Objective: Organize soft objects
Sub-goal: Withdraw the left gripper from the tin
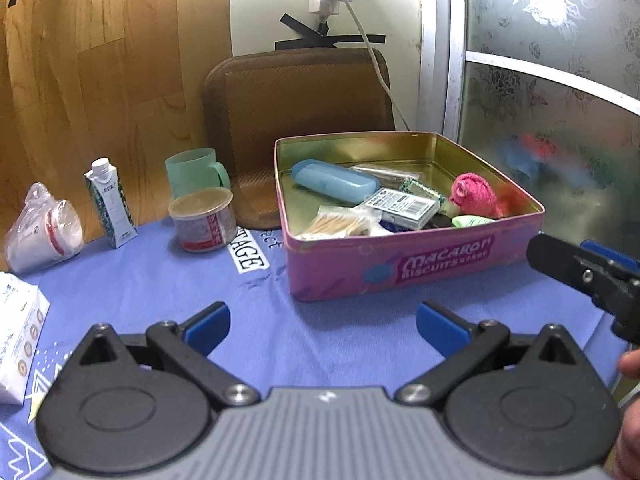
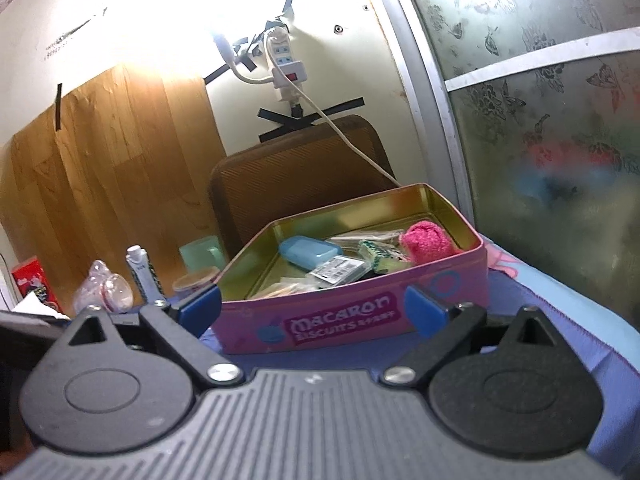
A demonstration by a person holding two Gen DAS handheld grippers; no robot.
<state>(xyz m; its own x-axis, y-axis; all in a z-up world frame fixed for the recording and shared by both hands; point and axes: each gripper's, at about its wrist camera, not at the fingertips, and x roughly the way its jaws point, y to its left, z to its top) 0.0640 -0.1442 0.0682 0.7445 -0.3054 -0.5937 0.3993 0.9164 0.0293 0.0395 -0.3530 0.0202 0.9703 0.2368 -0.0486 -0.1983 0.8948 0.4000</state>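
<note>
Both grippers, the left gripper (image 1: 323, 326) and the right gripper (image 2: 312, 310), are hovering wide-jawed and empty before the pink tin (image 1: 420, 268), probably because the fluffy pink bundle (image 1: 474, 196) is already lying inside its right end.

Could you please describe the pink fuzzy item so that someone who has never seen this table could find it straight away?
Find the open pink biscuit tin on the blue cloth. Look inside at its right end, past the light blue case and small packets. The pink fuzzy roll there is the only bright pink, fluffy thing among smooth, flat items.
</note>
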